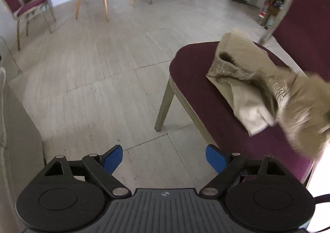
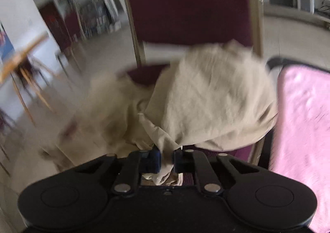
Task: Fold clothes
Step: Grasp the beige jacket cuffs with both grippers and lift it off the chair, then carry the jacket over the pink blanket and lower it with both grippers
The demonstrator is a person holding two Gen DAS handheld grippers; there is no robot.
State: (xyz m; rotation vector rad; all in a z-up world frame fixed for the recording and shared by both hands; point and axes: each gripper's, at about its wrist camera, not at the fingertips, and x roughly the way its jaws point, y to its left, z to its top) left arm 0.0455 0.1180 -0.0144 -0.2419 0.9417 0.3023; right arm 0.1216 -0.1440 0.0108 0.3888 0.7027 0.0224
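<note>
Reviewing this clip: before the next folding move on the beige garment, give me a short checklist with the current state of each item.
1. Right claw shut on the beige garment: ok, cloth is pinched between its fingers.
2. Left claw open and empty, ready to take a second hold: ok.
3. Left claw lined up with the garment: not ok, it points at the floor beside the chair seat.
4. Garment spread flat: not ok, it is bunched.
5. Garment clear of the pink cloth: cannot tell, blurred.
</note>
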